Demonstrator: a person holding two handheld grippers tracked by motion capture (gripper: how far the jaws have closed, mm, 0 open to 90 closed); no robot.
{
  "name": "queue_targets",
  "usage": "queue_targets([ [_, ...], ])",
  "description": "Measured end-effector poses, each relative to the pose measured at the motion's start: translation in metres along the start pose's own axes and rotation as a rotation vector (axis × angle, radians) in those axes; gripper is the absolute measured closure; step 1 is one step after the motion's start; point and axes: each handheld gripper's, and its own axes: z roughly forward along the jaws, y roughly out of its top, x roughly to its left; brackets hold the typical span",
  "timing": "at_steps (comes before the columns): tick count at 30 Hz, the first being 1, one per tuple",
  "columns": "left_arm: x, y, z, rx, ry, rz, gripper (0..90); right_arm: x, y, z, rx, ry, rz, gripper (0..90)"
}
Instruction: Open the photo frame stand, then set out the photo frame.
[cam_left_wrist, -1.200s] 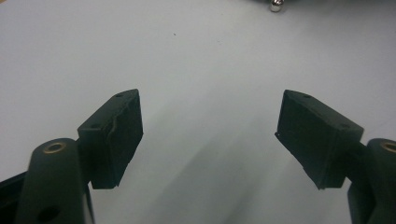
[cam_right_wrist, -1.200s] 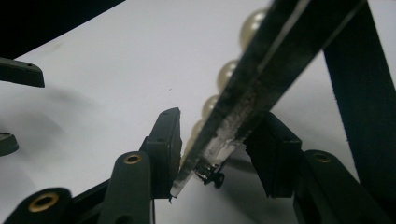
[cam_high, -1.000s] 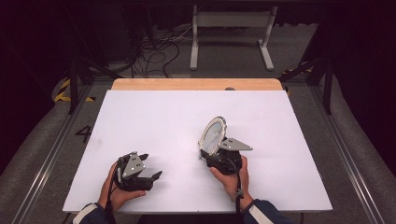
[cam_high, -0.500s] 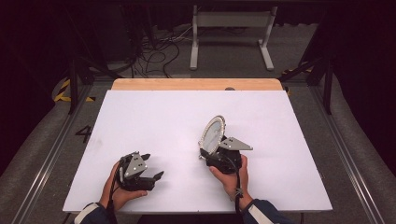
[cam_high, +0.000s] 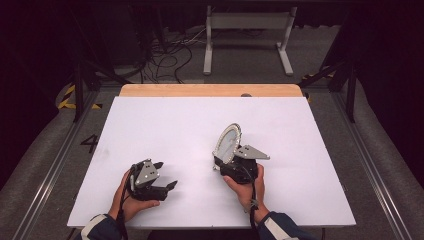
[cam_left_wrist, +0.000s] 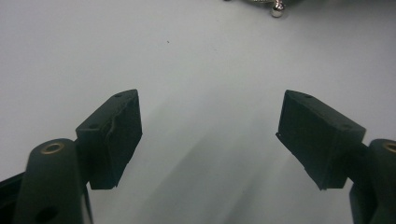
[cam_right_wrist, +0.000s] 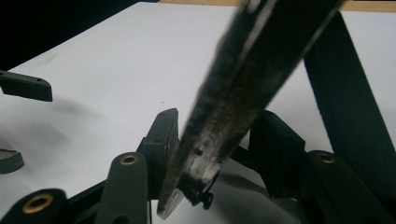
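Little has moved: the right claw (cam_high: 226, 159) still pinches the stiff, slippery, breakable mirror (cam_high: 227, 141) by its edge, the left claw (cam_high: 162, 175) gaping empty.

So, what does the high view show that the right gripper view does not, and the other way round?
High view: the person's left hand and right hand, the pale face of the round silver metal disc with its beaded rim, and the dark floor with black cables.
Right gripper view: the disc's dark edge close up, standing tilted between the black pads.
Both: the white table, the right gripper holding the disc, and the left gripper with open jaws.
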Motion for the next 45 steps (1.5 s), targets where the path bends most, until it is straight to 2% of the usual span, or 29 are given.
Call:
queue_targets([
  [6,-0.002,0.0,-0.002,-0.001,0.0,-0.006,22.4,0.0,-0.002,-0.003,0.01,-0.001,0.001,60.0],
  [9,-0.002,0.001,-0.001,0.001,-0.001,0.004,22.3,-0.002,-0.002,-0.006,0.025,0.011,0.002,62.1],
  [14,0.001,0.002,0.0,-0.003,-0.005,-0.006,22.1,-0.005,-0.002,-0.009,0.035,0.036,0.002,66.4],
  [20,0.002,0.006,0.003,0.0,-0.008,-0.001,22.0,-0.008,-0.002,-0.013,0.048,0.06,0.003,68.9],
  [25,0.004,0.012,0.01,0.007,-0.027,-0.007,21.2,-0.011,-0.002,-0.016,0.058,0.082,-0.007,71.0],
  [31,0.002,0.015,0.014,0.021,-0.034,0.007,21.2,-0.016,-0.001,-0.018,0.072,0.112,-0.006,73.7],
  [35,0.002,0.017,0.015,0.019,-0.043,0.0,21.1,-0.02,0.0,-0.018,0.09,0.134,-0.001,75.9],
  [45,0.0,0.03,0.032,0.017,-0.071,0.013,21.0,-0.03,0.006,-0.017,0.146,0.211,-0.008,78.1],
])
